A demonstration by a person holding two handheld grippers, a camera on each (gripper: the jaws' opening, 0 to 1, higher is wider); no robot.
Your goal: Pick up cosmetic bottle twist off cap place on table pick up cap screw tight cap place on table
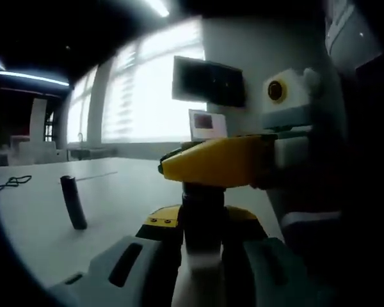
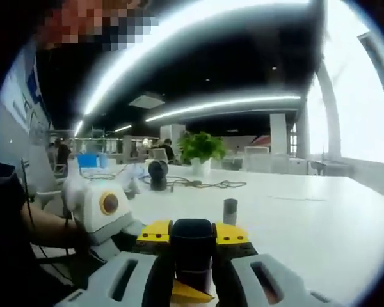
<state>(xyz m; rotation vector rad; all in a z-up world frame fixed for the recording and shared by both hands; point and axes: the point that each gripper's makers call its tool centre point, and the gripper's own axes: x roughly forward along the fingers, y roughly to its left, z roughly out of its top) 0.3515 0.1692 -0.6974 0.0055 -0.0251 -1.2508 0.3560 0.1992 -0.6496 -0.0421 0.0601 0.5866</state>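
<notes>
1. while clamped low in the left gripper view, left gripper (image 1: pixel 203 240) hugs the dark cosmetic bottle (image 1: pixel 203 220) between snug jaws, above the white table (image 1: pixel 115 192).
2. from the right, right gripper (image 1: pixel 208 160) pinches in at the bottle top.
3. over in the right gripper view, right gripper (image 2: pixel 192 252) squeezes the black cap (image 2: pixel 192 246).
4. beyond, a small dark cylinder (image 2: pixel 230 211) upright, well apart.

Bottle (image 1: pixel 203 220) body hidden between gripper jaws, blurred low; cap (image 2: pixel 192 246) sides likewise covered.
</notes>
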